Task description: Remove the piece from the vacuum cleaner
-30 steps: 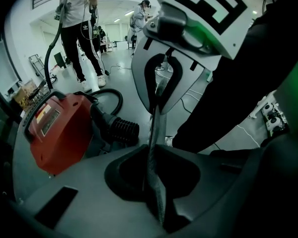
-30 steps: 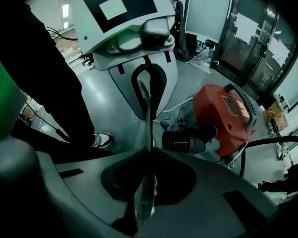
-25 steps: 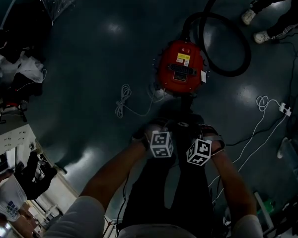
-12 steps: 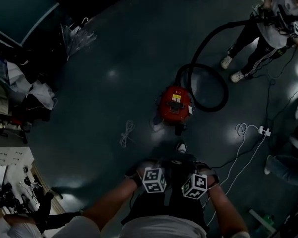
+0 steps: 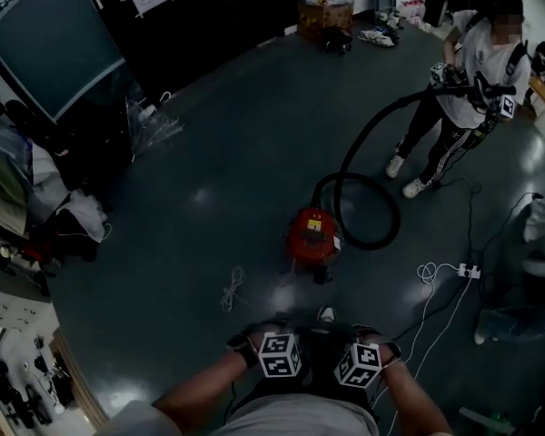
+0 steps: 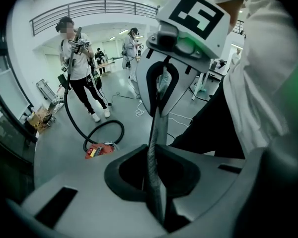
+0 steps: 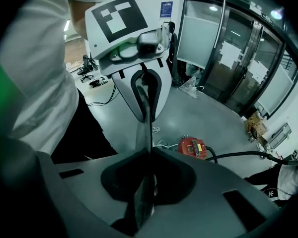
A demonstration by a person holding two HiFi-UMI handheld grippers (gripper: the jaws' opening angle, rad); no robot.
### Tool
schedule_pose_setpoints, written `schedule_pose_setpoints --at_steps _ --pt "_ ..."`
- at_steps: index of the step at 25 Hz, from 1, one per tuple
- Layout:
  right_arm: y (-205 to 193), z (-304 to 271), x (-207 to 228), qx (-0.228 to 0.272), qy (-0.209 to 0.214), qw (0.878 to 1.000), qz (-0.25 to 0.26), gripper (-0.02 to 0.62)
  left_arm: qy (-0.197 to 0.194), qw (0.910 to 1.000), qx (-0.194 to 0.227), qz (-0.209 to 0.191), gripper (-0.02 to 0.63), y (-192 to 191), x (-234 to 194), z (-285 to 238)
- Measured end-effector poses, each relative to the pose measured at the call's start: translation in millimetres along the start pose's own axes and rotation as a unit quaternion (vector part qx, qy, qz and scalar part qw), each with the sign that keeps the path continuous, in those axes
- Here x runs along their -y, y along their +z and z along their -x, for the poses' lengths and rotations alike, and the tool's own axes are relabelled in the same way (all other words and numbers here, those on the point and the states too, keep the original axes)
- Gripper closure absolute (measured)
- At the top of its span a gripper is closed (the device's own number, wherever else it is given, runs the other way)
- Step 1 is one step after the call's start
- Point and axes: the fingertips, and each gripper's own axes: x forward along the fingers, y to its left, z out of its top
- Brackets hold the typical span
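The red vacuum cleaner (image 5: 313,236) stands on the grey floor a couple of steps ahead of me. Its black hose (image 5: 368,209) loops beside it and runs up to a person (image 5: 468,57) who holds the wand. Both grippers are held low against my body, far from the vacuum, with their marker cubes side by side: the left cube (image 5: 280,354) and the right cube (image 5: 359,365). They point at each other, tip to tip. My left gripper (image 6: 156,128) is shut on nothing, and so is my right gripper (image 7: 146,133). The vacuum (image 6: 100,150) (image 7: 192,147) shows small in both gripper views.
A white cable coil (image 5: 231,291) lies left of the vacuum. A power strip with white cord (image 5: 461,271) lies to the right. Clothes and clutter (image 5: 36,198) line the left wall, boxes (image 5: 325,12) sit at the back, and a dark panel (image 5: 54,53) stands at far left.
The head view has lifted and pulled back, so the vacuum looks smaller and farther off. The person holding the hose has come fully into view. Both grippers stay together near my body.
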Motion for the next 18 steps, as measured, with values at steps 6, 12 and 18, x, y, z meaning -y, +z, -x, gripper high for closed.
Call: schedule_pose_setpoints --at_steps 6,12,18 --pt "10 25 -5 0.009 -0.006 1.000 0.000 0.554 0.010 0.9997 -0.006 -0.020 0.572 12 3 20" --pt "15 38 -3 0.008 -0.013 1.000 0.002 0.554 0.003 0.9997 0.000 -0.025 0.572 22 4 30" --pt "9 42 -7 0.006 -0.014 1.000 0.001 0.554 -0.001 0.9995 0.001 -0.032 0.572 28 11 27"
